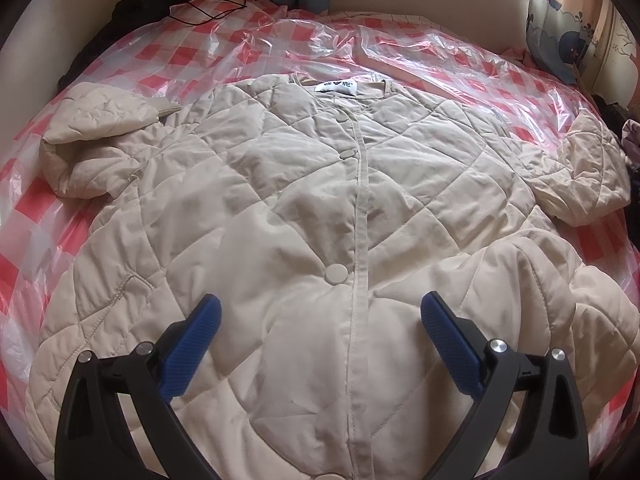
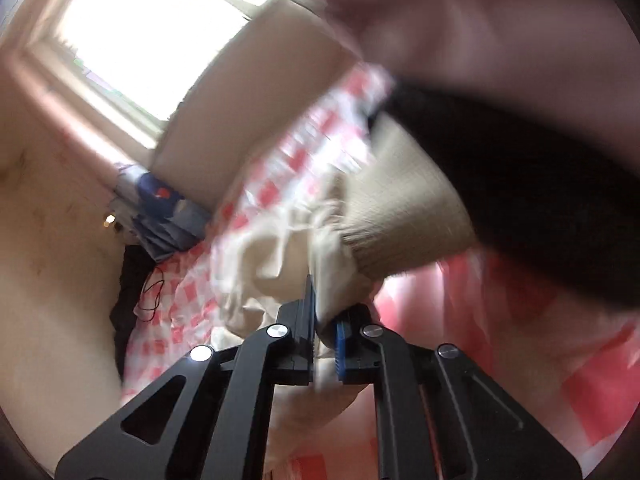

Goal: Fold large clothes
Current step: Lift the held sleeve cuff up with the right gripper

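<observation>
A cream quilted jacket point(image 1: 320, 208) lies buttoned and face up on the bed, collar label at the far end. One sleeve point(image 1: 92, 148) is bunched at the left, and another point(image 1: 584, 176) is at the right. My left gripper point(image 1: 320, 304) hovers open over the lower front, its blue pads point(image 1: 192, 352) wide apart astride the button strip. In the blurred right wrist view, my right gripper point(image 2: 324, 312) is shut on a fold of cream sleeve fabric point(image 2: 332, 264) just below its ribbed cuff point(image 2: 400, 216).
The bed has a red-and-white checked sheet point(image 1: 160, 52) under crinkled clear plastic point(image 1: 400, 48). A black cable point(image 1: 212, 6) lies at the far left, a patterned pillow point(image 1: 560, 36) at the far right, dark clothes point(image 1: 628, 128) at the right edge. A bright window point(image 2: 152, 28) is behind.
</observation>
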`<state>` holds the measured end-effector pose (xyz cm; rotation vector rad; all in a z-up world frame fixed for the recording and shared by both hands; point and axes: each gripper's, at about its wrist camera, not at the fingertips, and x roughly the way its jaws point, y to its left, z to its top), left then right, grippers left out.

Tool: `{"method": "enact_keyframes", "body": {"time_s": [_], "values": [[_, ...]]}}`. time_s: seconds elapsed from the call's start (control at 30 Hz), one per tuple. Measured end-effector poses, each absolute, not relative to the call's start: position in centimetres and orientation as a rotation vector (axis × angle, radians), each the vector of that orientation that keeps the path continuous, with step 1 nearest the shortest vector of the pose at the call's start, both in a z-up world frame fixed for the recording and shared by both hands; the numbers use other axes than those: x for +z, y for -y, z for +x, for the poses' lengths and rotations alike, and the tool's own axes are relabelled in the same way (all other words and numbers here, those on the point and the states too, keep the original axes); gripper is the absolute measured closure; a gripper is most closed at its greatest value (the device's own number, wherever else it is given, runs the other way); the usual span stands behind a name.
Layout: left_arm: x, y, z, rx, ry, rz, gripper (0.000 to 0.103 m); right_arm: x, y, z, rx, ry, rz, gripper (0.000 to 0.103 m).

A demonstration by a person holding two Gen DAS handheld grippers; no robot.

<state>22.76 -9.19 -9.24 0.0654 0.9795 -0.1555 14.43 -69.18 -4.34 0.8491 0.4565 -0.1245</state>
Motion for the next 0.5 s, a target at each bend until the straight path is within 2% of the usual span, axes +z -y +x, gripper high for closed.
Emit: {"method": "enact_keyframes", "body": {"time_s": [0.13,0.23,0.33,0.4,0.47,0.5], "values": [[-9.3,9.2,22.8,-0.156,-0.978,0.066,0.007,0.2,69.9,9.7,-0.128,-0.256,0.811,0.096],[-9.3,9.2,22.8,-0.157,-0.979,0.066,0.007,0.3,71.0,8.2,-0.163,-0.296,0.78,0.095],[-9.4,9.2,22.8,-0.154,-0.982,0.068,0.007,-2.8,72.3,8.1,-0.196,-0.401,0.885,0.08],[-9.5,9.3,22.8,-0.152,-0.983,0.071,0.007,-4.6,72.9,7.8,-0.221,-0.424,0.962,0.059],[-9.6,9.3,22.8,-0.151,-0.984,0.074,0.007,-6.1,73.1,7.7,-0.28,-0.432,1.034,0.052],[-9.6,9.4,22.8,-0.151,-0.985,0.076,0.007,-6.5,73.0,7.5,-0.308,-0.421,1.046,0.051]]}}
